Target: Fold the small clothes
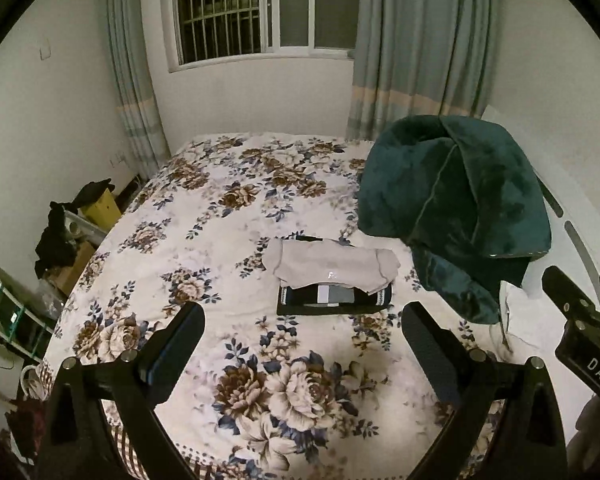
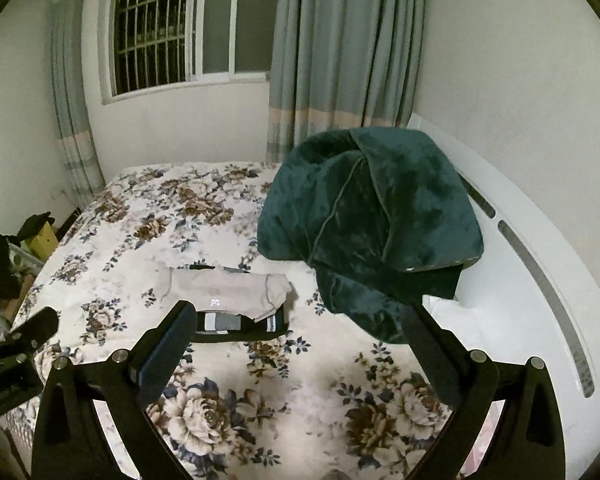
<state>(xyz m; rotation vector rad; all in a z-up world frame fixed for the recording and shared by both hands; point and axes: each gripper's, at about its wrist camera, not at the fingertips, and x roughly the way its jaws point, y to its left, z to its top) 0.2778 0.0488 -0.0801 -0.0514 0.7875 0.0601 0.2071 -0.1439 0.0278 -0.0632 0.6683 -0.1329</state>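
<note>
A small beige garment (image 1: 334, 266) lies folded on top of a folded black garment with white and grey stripes (image 1: 332, 300), on the floral bedspread (image 1: 228, 208). The stack also shows in the right wrist view, beige (image 2: 228, 290) over black (image 2: 240, 326). My left gripper (image 1: 303, 320) is open and empty, held above the bed a little short of the stack. My right gripper (image 2: 302, 318) is open and empty, to the right of the stack. The right gripper shows at the left wrist view's right edge (image 1: 580, 312).
A dark green plush blanket (image 1: 456, 204) is heaped at the right of the bed, against the white headboard (image 2: 540, 264). A white pillow (image 2: 460, 320) lies under it. Boxes and dark clothes (image 1: 60, 232) are piled beside the bed's left. Window and curtains behind.
</note>
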